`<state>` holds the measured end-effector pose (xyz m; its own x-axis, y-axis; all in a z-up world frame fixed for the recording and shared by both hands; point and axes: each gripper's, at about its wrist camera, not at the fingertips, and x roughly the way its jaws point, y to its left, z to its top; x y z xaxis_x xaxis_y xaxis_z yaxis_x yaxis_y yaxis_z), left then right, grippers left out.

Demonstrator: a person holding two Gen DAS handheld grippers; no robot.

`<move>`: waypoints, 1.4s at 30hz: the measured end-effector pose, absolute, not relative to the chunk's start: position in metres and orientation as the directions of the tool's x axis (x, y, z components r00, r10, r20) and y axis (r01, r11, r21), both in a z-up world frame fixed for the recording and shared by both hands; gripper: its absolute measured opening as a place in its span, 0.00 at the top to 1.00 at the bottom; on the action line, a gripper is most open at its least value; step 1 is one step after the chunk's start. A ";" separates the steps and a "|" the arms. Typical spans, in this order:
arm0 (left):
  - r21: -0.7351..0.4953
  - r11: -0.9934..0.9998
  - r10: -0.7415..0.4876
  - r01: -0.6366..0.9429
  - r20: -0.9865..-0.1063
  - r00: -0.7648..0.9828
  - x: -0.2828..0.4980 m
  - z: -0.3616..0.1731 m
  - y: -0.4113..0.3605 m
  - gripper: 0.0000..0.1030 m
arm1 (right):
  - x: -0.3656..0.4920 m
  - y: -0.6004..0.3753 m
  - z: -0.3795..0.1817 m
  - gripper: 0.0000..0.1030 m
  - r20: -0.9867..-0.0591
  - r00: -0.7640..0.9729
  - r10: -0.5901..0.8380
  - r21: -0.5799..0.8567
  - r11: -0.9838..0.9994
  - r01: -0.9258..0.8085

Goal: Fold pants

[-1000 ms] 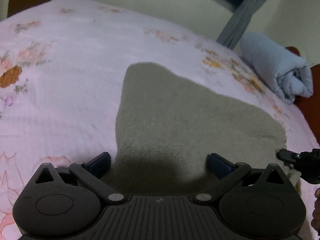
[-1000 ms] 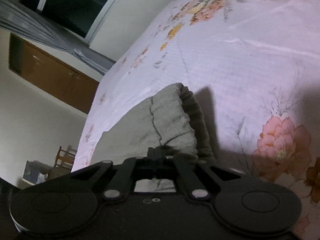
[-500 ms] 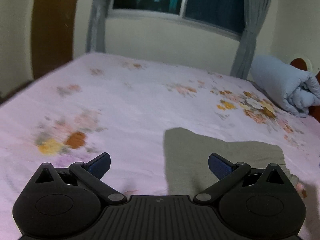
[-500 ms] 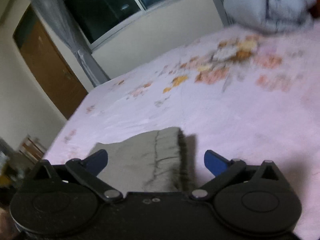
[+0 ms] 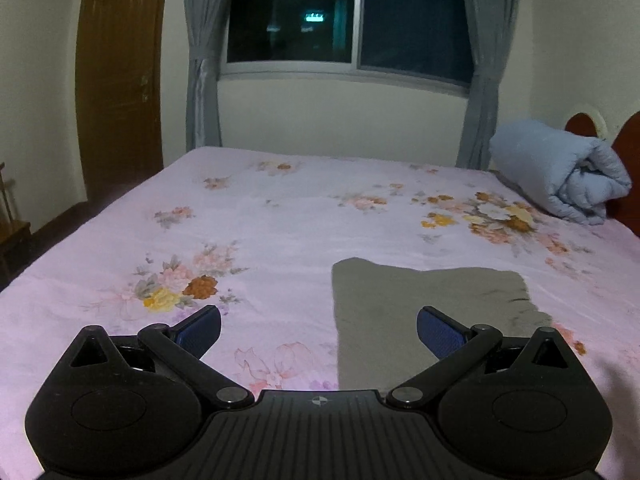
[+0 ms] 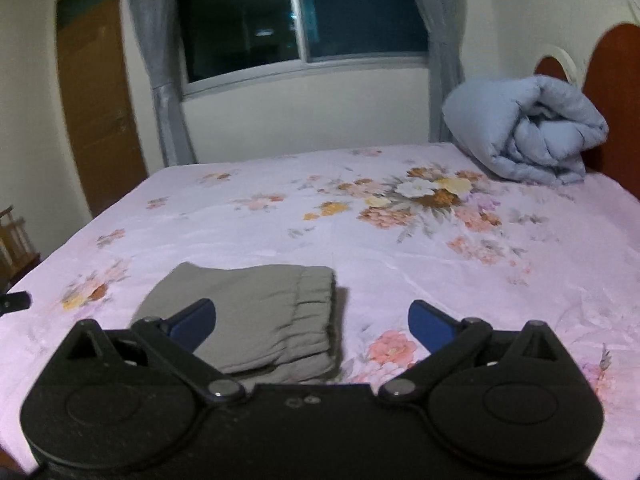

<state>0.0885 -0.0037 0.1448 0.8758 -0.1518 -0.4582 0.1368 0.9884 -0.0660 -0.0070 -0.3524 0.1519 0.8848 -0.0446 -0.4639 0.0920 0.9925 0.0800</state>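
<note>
The grey-green pants (image 5: 420,304) lie folded into a small flat stack on the pink floral bed sheet (image 5: 280,220). In the right wrist view the pants (image 6: 260,308) show their elastic waistband at the right edge, layers stacked. My left gripper (image 5: 318,330) is open and empty, held above the bed just left of the pants. My right gripper (image 6: 312,320) is open and empty, held above the near right edge of the pants. Neither gripper touches the fabric.
A rolled light blue duvet (image 5: 560,176) lies at the far right by the red-brown headboard (image 6: 612,92). A dark window (image 5: 344,16) with grey curtains and a wooden door (image 5: 116,80) stand beyond the bed. The other gripper's tip (image 6: 14,302) shows at the left edge.
My right gripper let go of the waistband and opened. Both grippers lifted and drew back from the pants, and both views tilted up toward the window.
</note>
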 end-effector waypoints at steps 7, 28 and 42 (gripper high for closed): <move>-0.091 0.985 -0.170 0.144 -0.447 0.878 0.049 0.156 0.001 0.00 | -0.037 -0.333 0.168 0.06 -0.462 0.886 -0.035 0.063 0.995 0.072; -0.090 0.973 -0.229 0.211 -0.422 0.877 -0.046 0.188 -0.012 0.00 | -0.112 -0.271 0.190 0.06 -0.436 0.900 0.004 -0.002 1.000 -0.005; -0.043 0.972 -0.228 0.229 -0.375 0.898 -0.114 0.213 -0.017 0.00 | -0.156 -0.259 0.201 0.06 -0.407 0.913 0.010 0.015 1.000 -0.004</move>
<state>-0.1139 -0.0171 0.2126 0.8984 -0.2283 -0.3752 0.2292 0.9724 -0.0430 -0.1556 -0.2591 0.2014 0.9134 0.0096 -0.4070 -0.0038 0.9999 0.0150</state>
